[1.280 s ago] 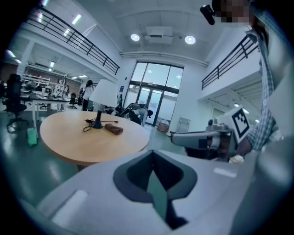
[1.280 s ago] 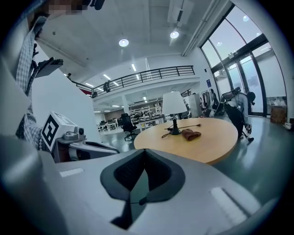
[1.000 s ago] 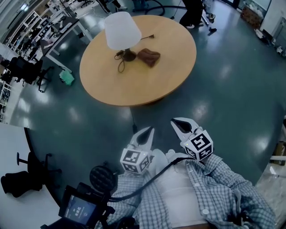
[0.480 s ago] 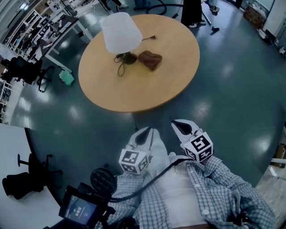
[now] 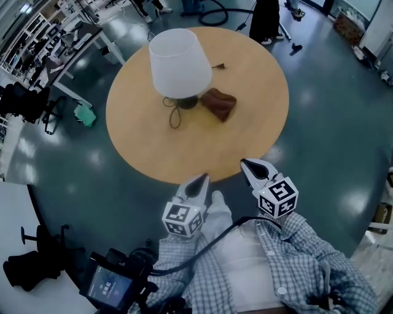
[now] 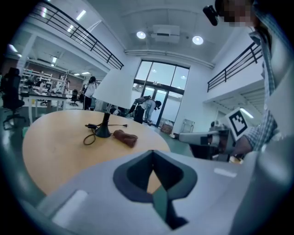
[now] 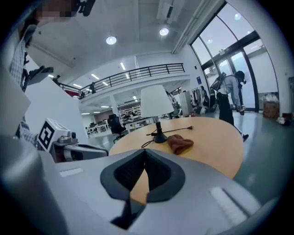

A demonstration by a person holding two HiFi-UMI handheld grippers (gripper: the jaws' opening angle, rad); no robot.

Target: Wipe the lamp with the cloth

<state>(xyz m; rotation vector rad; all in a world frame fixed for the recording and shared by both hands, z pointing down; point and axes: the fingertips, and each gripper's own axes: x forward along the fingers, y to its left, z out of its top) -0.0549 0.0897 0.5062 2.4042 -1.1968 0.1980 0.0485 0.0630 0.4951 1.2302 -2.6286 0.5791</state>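
Note:
A lamp with a white shade (image 5: 180,63) and a dark base stands on the round wooden table (image 5: 252,141), its cord looped beside it. A brown cloth (image 5: 220,103) lies crumpled just right of the base. The same lamp (image 6: 115,89) and cloth (image 6: 126,137) show in the left gripper view, and the lamp (image 7: 156,103) and cloth (image 7: 180,143) in the right gripper view. My left gripper (image 5: 202,180) and right gripper (image 5: 246,164) hover at the table's near edge, both shut and empty, well short of the cloth.
A person's checked shirt and a black cable fill the bottom of the head view. Office chairs (image 5: 24,98) and desks stand at the far left, a green object (image 5: 84,114) lies on the floor. People stand beyond the table (image 5: 268,18).
Both grippers have advanced toward the table, from over the floor to its near edge. The lamp and cloth now appear closer and lower in the head view.

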